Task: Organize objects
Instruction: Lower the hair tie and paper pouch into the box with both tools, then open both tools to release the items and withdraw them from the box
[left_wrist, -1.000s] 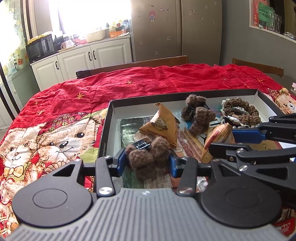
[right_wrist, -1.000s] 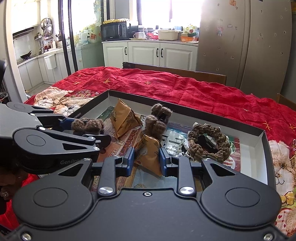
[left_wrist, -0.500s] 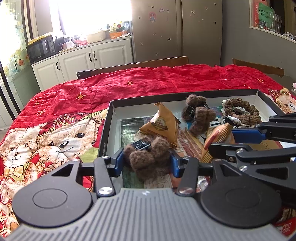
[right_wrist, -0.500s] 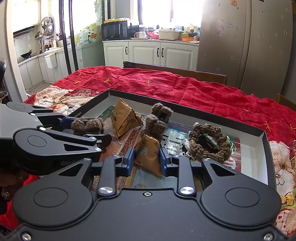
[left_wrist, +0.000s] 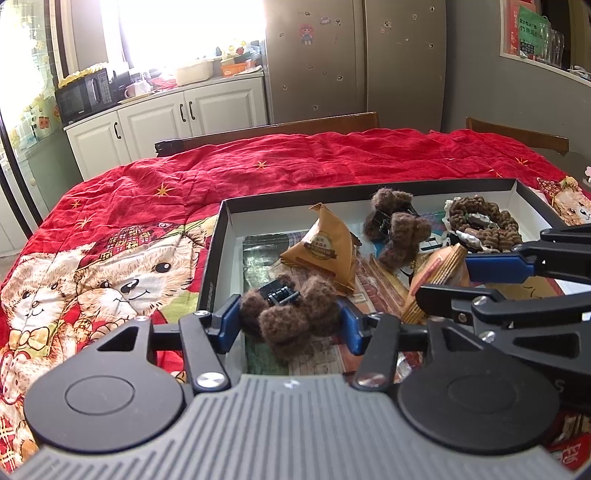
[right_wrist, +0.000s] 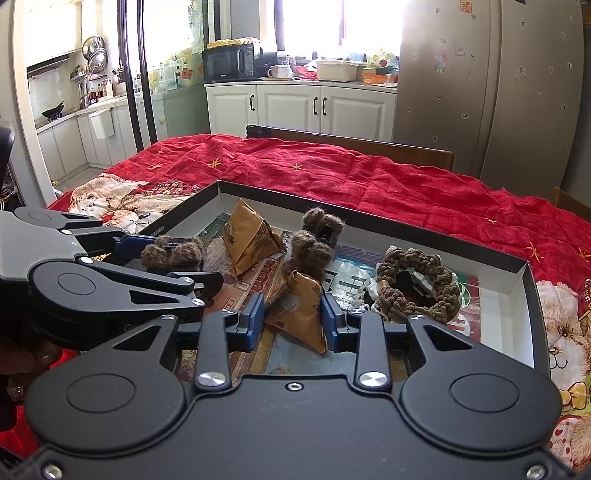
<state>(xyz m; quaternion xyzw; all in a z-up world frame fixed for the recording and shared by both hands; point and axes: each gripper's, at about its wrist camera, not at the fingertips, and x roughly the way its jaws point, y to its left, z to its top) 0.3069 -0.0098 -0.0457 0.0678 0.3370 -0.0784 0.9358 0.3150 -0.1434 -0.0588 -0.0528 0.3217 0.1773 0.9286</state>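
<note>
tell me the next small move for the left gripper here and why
Probably lift the left gripper straight back out of the box. Its jaws have just been opening and now stand apart around the fuzzy brown hair clip, which rests on the box floor, so that piece looks delivered. The right gripper sits close alongside, around a tan triangular packet, so a straight retreat avoids bumping it.

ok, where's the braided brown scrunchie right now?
The braided brown scrunchie lies in the right part of the black box, right of the fuzzy brown hair clip and just beyond the right gripper.
</note>
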